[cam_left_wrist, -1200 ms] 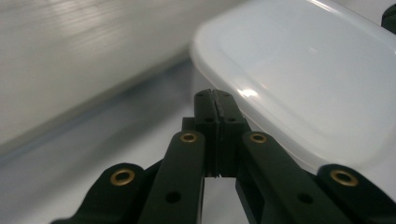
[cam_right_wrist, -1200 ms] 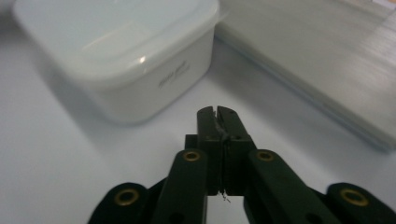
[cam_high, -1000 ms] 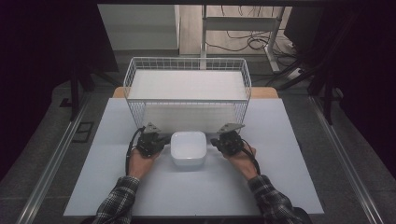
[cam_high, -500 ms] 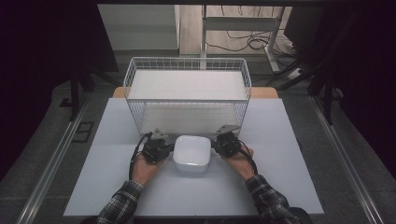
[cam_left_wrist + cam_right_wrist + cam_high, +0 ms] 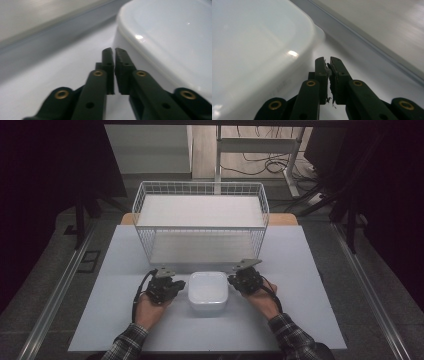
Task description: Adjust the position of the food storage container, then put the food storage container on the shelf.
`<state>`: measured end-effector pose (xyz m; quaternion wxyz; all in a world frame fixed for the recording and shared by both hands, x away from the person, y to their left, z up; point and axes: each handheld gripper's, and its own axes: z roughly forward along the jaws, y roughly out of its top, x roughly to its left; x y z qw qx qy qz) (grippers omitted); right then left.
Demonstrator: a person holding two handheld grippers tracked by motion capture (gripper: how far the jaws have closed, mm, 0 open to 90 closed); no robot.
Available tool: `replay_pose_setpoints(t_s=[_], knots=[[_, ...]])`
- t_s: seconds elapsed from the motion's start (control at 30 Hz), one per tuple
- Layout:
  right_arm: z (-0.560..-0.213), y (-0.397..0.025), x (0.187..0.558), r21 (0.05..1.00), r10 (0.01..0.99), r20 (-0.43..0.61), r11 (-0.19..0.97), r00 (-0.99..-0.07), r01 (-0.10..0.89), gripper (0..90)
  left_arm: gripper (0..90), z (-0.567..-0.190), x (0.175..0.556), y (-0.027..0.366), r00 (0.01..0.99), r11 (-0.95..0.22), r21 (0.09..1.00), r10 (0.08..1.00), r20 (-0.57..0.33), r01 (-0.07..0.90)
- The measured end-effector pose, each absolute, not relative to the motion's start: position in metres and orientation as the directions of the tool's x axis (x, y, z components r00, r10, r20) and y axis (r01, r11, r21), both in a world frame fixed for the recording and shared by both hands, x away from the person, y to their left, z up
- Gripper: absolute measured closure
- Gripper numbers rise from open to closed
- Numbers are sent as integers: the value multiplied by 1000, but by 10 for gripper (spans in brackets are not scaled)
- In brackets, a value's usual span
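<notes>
While the white lidded container sits on the worktop before the wire basket, your left gripper and right gripper flank it, jaws closed, empty.

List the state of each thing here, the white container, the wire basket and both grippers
Container: upright on the table, lid on, between the two grippers, in front of the basket.
Basket: upright at the back of the table, nothing in it.
Left gripper: jaws shut on nothing, beside the container's left side.
Right gripper: jaws shut on nothing, beside the container's right side.
</notes>
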<state>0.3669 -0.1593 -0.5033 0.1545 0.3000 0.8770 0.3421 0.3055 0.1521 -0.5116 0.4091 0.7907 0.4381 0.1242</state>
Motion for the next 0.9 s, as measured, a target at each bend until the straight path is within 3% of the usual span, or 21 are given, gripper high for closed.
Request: replay_pose_setpoints(t_s=[0.1, 0.13, 0.2, 0.23, 0.27, 0.33, 0.43, 0.53, 0.67, 0.9], knots=[[-496, -182, 357, 721, 650, -30, 541, -759, 434, 733, 631, -510, 294, 164, 595, -264, 781, 786, -166, 566], [-493, -192, 350, 733, 664, -8, 513, -748, 447, 632, 481, -511, 292, 165, 599, -263, 786, 784, -165, 560], [-491, -201, 344, 744, 674, -4, 496, -739, 447, 543, 379, -513, 284, 166, 616, -276, 792, 773, -154, 545], [-491, -201, 344, 744, 674, -4, 496, -739, 447, 543, 335, -513, 284, 166, 616, -276, 792, 773, -154, 545], [-491, -204, 342, 748, 677, 3, 487, -736, 451, 485, 335, -514, 281, 166, 624, -284, 793, 767, -149, 539], [-492, -210, 337, 754, 671, 15, 480, -741, 450, 377, 249, -516, 278, 166, 632, -291, 793, 761, -148, 535], [-496, -216, 332, 757, 648, 20, 487, -761, 435, 205, 174, -520, 277, 168, 645, -302, 786, 748, -155, 539], [-499, -217, 332, 766, 646, 24, 478, -763, 430, 96, 118, -524, 279, 167, 647, -307, 790, 749, -143, 530], [-498, -216, 333, 774, 643, 26, 472, -766, 423, 53, 88, -527, 280, 165, 668, -373, 777, 740, -81, 507], [-499, -214, 334, 773, 628, 47, 469, -777, 426, 43, 92, -523, 282, 166, 664, -350, 774, 738, -120, 528]])
